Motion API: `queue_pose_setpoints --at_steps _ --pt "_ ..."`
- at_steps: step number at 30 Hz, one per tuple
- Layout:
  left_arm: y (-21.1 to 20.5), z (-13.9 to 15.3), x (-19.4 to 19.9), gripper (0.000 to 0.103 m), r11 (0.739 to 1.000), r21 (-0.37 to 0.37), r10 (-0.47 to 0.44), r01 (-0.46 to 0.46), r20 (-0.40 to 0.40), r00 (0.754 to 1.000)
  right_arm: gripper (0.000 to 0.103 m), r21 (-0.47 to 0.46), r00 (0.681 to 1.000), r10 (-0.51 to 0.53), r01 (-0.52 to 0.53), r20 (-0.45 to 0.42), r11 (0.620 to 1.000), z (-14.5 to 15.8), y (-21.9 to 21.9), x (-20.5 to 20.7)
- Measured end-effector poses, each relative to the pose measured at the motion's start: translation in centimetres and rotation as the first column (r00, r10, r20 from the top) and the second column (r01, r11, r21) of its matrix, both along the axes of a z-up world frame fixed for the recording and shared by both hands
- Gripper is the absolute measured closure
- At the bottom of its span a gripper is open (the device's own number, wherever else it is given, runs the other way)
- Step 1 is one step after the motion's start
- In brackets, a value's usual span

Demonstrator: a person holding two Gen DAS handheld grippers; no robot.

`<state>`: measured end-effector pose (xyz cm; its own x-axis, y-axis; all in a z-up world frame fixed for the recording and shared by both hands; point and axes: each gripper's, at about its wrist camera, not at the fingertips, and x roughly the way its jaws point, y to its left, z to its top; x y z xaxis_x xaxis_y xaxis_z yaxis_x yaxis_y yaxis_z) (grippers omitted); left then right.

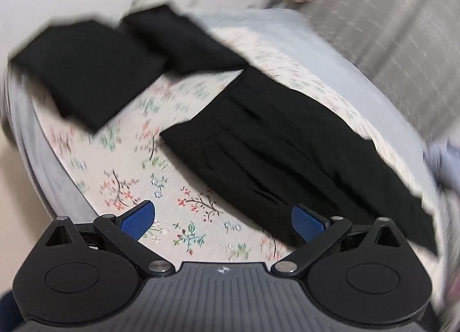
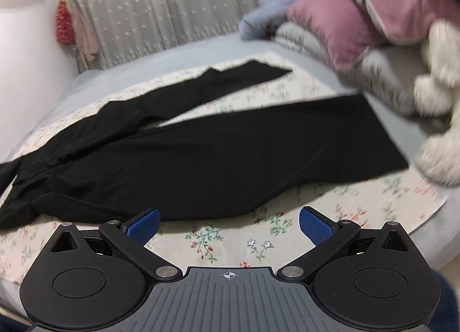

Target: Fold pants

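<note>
Black pants (image 2: 201, 153) lie spread flat on a floral sheet (image 2: 230, 240) over the bed, legs splayed apart toward the far edge. The left claw (image 1: 222, 219) and right claw (image 2: 228, 224) both hover spread wide and empty above bare sheet just short of the pants' near edge. Pillows (image 2: 359, 24) crowd the right leg's end.

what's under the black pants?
The black pants lie spread on a floral sheet, which covers a light blue bed cover. The floral print shows between the two legs. Whatever lies directly beneath the fabric is hidden. Both tools are open and hold nothing.
</note>
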<state>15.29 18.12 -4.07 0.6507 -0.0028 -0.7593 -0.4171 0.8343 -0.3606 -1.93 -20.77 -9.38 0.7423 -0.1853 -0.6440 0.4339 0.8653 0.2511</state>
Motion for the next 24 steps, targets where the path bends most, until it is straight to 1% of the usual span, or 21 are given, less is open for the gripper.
queue_pose_setpoints --at_steps 2,3,5,6,8,10,11,12,13,14,15,16,17,19,20,22,23,24 --pt "1.5 -1.9 1.8 0.0 0.996 -0.078 0.03 -0.033 -0.046 0.998 0.0 0.114 1.0 -0.013 0.014 -0.004 0.993 -0.8 -1.1 0.9" --pt "1.9 -2.7 2.7 0.004 0.994 -0.101 0.039 -0.045 -0.067 0.997 0.0 0.163 1.0 -0.028 0.029 -0.006 0.986 -1.2 -1.6 1.2" --pt "2.5 -4.1 4.5 0.008 0.987 -0.136 0.076 -0.09 -0.105 0.991 0.0 0.245 0.998 -0.055 0.062 -0.032 0.968 -2.0 -2.5 2.1" --pt "3.0 -4.7 5.4 0.008 0.983 -0.147 0.097 -0.114 -0.117 0.988 0.0 0.263 0.998 -0.056 0.064 -0.039 0.963 -2.2 -2.7 2.4" --pt "3.2 -5.9 6.9 0.008 0.978 -0.143 0.137 -0.155 -0.133 0.982 0.0 0.288 0.997 -0.057 0.069 -0.05 0.955 -2.8 -2.8 2.9" --pt "2.9 -6.8 8.4 0.009 0.977 -0.123 0.148 -0.173 -0.184 0.972 0.0 0.308 0.996 -0.067 0.083 -0.062 0.948 -3.4 -3.0 3.2" --pt "2.6 -7.2 9.0 0.012 0.977 -0.118 0.151 -0.177 -0.2 0.968 0.0 0.322 0.995 -0.073 0.092 -0.071 0.942 -3.8 -3.1 3.3" --pt "2.3 -7.7 9.5 0.015 0.978 -0.105 0.157 -0.181 -0.198 0.967 0.0 0.337 0.994 -0.077 0.099 -0.078 0.936 -4.2 -3.2 3.4" --pt "1.9 -7.8 9.9 0.018 0.981 -0.072 0.166 -0.182 -0.182 0.969 0.0 0.342 0.993 -0.082 0.105 -0.082 0.934 -4.6 -3.2 3.4" --pt "1.5 -7.8 10.1 0.031 0.984 -0.038 0.168 -0.176 -0.154 0.974 0.0 0.334 0.993 -0.084 0.106 -0.079 0.937 -4.7 -3.1 3.3" --pt "1.2 -7.8 10.3 0.06 0.987 -0.009 0.16 -0.162 -0.127 0.979 0.0 0.322 0.994 -0.082 0.103 -0.077 0.941 -4.7 -3.0 3.4" --pt "1.1 -7.8 10.4 0.079 0.99 0.005 0.143 -0.143 -0.111 0.984 0.0 0.307 0.994 -0.08 0.099 -0.076 0.946 -4.6 -2.8 3.5" --pt "1.2 -7.9 10.5 0.095 0.99 -0.003 0.14 -0.141 -0.114 0.984 0.0 0.295 0.994 -0.08 0.098 -0.07 0.95 -4.5 -2.8 3.6" --pt "2.0 -7.8 10.2 0.097 0.987 -0.037 0.151 -0.155 -0.097 0.984 0.001 0.287 0.995 -0.085 0.094 -0.045 0.953 -4.6 -2.9 3.9" --pt "2.5 -7.5 9.9 0.098 0.985 -0.048 0.161 -0.166 -0.087 0.983 0.006 0.29 0.995 -0.098 0.103 -0.032 0.951 -4.7 -3.1 4.0" --pt "4.1 -6.6 8.7 0.098 0.975 -0.076 0.207 -0.21 -0.049 0.977 0.021 0.297 0.992 -0.125 0.123 -0.013 0.947 -4.8 -3.8 4.0" --pt "5.0 -6.0 8.1 0.098 0.967 -0.097 0.233 -0.234 -0.023 0.972 0.043 0.302 0.991 -0.133 0.13 -0.008 0.944 -4.8 -4.2 3.9" --pt "6.0 -5.7 7.5 0.098 0.959 -0.133 0.251 -0.249 -0.002 0.968 0.069 0.319 0.99 -0.142 0.136 -0.006 0.938 -4.9 -4.6 3.7"
